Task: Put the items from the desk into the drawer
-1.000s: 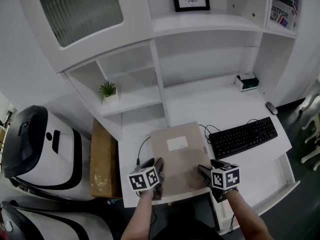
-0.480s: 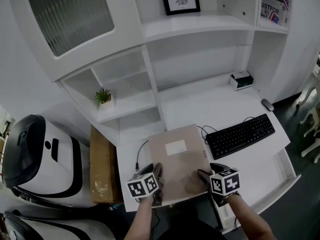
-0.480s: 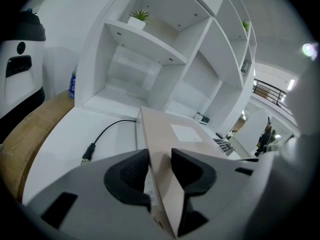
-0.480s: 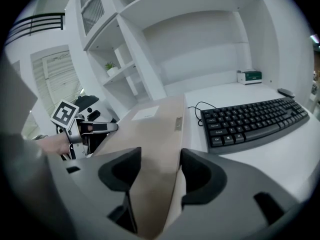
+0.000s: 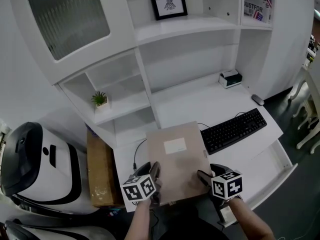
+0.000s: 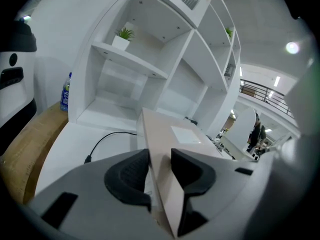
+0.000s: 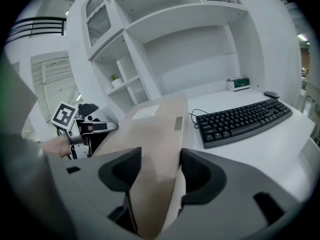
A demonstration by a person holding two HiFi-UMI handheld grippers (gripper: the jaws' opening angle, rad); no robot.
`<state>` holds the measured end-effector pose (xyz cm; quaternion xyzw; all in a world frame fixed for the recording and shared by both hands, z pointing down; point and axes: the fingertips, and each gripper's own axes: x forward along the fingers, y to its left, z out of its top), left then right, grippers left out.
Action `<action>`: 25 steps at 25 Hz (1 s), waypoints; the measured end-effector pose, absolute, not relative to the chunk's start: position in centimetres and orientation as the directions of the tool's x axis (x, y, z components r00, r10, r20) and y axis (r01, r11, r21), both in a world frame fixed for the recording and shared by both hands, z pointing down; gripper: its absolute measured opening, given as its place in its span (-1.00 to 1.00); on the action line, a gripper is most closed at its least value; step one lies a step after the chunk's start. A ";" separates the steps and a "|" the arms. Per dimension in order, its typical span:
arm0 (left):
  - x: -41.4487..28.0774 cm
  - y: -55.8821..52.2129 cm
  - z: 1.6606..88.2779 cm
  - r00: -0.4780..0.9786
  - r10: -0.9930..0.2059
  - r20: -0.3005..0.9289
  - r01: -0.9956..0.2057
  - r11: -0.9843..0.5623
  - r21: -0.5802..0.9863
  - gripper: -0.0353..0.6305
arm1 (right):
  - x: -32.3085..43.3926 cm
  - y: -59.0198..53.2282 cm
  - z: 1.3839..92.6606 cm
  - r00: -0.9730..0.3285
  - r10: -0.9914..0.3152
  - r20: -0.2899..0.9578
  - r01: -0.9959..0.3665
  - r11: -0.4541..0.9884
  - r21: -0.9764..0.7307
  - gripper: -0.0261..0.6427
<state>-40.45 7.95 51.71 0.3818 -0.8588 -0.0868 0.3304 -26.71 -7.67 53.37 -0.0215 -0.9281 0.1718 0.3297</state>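
**Item 1.** Flat beige cardboard file folder with a white rectangular label (image 5: 176, 156). It is on the white desk (image 5: 200, 104), at the 6 o'clock end of the desktop by the front edge. It is not in the drawer.

**Item 2.** Left gripper (image 5: 154, 178), at the folder's 7 o'clock corner. Its jaws are clamped on the folder's left edge, one dark pad on each face (image 6: 160, 169).

**Item 3.** Right gripper (image 5: 201, 177), at the folder's 5 o'clock corner. Its jaws are likewise pressed onto the folder's right edge (image 7: 157, 176), and the folder (image 7: 155, 129) runs away from them toward 12 o'clock.

**Item 4.** Pulled-out white drawer (image 5: 277, 156), at 4 o'clock from the folder, below the desk's front edge. No contents can be made out.

**Item 5.** Black computer keyboard (image 5: 232, 130), just beside the folder at its 3 o'clock, set at an angle.

**Item 6.** Thin black cable (image 5: 137, 151), on the desktop at the folder's 9 o'clock.

**Item 7.** Small grey mouse (image 5: 257, 99), at 1 o'clock from the keyboard.

**Item 8.** Small white-and-green box (image 5: 230, 78), at the back of the desk, 12 o'clock from the keyboard.

**Item 9.** Small green potted plant (image 5: 99, 100), on a shelf at 10 o'clock from the folder.

**Item 10.** Black-framed picture (image 5: 169, 6), on the upper shelf at 12 o'clock.

**Item 11.** Brown cardboard box (image 5: 100, 169), beside the desk at the folder's 9 o'clock.
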 end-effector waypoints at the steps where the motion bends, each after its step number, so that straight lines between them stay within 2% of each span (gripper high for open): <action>1: -40.2 7.8 51.3 -0.486 -0.720 0.496 -0.609 0.686 0.399 -0.47 | -26.3 -7.6 53.1 -0.786 0.146 0.600 -0.082 0.938 -0.336 -0.17; 13: -36.2 4.3 49.3 -0.364 -0.813 0.454 -0.730 0.552 0.403 -0.48 | -19.5 -8.3 50.5 -0.827 -0.031 0.561 -0.239 0.923 -0.301 -0.18; 25: -29.9 -3.4 48.5 -0.159 -0.885 0.437 -0.848 0.349 0.398 -0.48 | -10.6 -11.4 49.3 -0.805 -0.253 0.536 -0.456 0.842 -0.288 -0.19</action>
